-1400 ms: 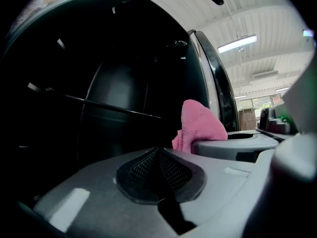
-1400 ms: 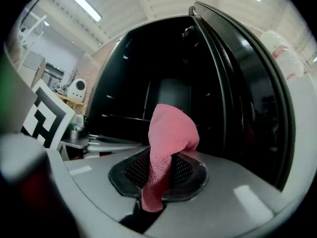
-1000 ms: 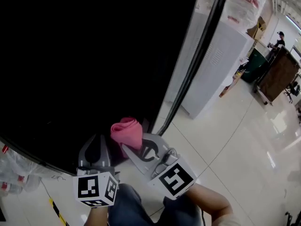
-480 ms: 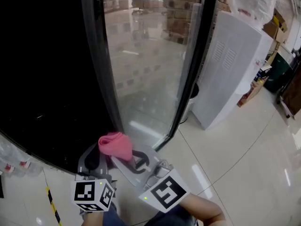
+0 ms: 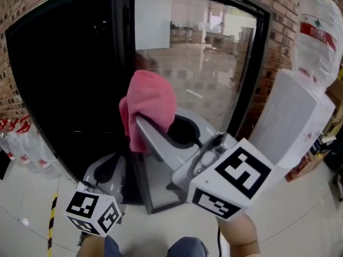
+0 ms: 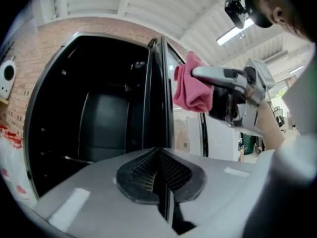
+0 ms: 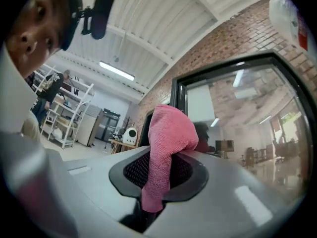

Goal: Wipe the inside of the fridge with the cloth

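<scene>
My right gripper [image 5: 146, 126] is shut on a pink cloth [image 5: 150, 107] and holds it up in front of the edge of the fridge's open glass door [image 5: 201, 74]. In the right gripper view the cloth [image 7: 166, 138] is pinched between the jaws and bulges above them. The fridge's dark inside [image 5: 59, 84] lies to the left of the cloth. My left gripper [image 5: 107, 171] is lower down at the left, shut with nothing in it; in its own view its jaws [image 6: 161, 175] are closed and point at the fridge's dark inside [image 6: 99, 123], with the cloth [image 6: 193, 86] up to the right.
A white water dispenser [image 5: 297, 116] with a wrapped bottle [image 5: 321, 31] on top stands to the right of the door. Plastic bottles [image 5: 10, 138] stand on the floor at the left by a brick wall. Yellow and black tape [image 5: 52, 218] marks the tiled floor.
The right gripper has risen with the cloth, from low near the floor to the height of the door's middle. The head view has tilted up, so the whole fridge front shows.
</scene>
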`<state>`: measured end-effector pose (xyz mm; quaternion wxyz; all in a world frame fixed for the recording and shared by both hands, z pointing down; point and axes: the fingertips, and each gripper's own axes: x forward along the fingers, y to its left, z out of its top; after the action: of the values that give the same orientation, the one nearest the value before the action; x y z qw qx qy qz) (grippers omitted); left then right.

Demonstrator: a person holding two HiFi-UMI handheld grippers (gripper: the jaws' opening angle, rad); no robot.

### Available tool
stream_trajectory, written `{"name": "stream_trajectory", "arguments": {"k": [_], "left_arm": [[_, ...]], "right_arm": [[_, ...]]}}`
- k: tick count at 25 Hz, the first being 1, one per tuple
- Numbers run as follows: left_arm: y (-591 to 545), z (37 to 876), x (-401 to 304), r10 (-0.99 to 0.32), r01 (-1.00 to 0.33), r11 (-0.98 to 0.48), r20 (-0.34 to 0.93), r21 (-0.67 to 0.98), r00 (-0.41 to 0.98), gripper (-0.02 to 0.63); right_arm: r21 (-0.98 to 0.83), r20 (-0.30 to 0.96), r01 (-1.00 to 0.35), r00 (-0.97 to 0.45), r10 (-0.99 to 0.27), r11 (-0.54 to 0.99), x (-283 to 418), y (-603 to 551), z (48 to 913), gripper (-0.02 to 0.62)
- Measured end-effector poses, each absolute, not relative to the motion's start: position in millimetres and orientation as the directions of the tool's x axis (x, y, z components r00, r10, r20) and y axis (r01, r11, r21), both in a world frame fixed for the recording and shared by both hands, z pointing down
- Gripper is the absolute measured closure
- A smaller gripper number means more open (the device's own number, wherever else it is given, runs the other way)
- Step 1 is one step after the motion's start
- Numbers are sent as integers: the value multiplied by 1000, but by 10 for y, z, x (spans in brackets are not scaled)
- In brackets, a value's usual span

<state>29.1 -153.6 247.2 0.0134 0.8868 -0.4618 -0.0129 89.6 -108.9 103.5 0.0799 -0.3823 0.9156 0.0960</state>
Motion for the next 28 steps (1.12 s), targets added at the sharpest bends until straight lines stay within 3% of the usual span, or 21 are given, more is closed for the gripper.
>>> {"name": "stream_trajectory", "arguments": {"k": [4, 9, 21, 28], "left_arm": [[-1411, 1816, 489, -805, -806, -592, -59, 14, 590, 617], [-1235, 1468, 797, -786, -788, -616, -79, 7, 613, 617], [-1042, 1698, 1075, -811, -811, -585, -26, 19, 584, 617], [-1060, 1878, 998, -826, -825, -563, -22, 45, 563, 617]], "right_arm": [[154, -240, -691, -720, -652, 706, 887, -1214, 242, 537], [149, -176, -697, -717, -674, 702, 1086, -1457, 0, 537], [105, -138, -906, -422, -896, 410, 3117, -1914, 54, 537], [102, -160, -938, -344, -925, 331, 3507, -1918, 137, 537]]}}
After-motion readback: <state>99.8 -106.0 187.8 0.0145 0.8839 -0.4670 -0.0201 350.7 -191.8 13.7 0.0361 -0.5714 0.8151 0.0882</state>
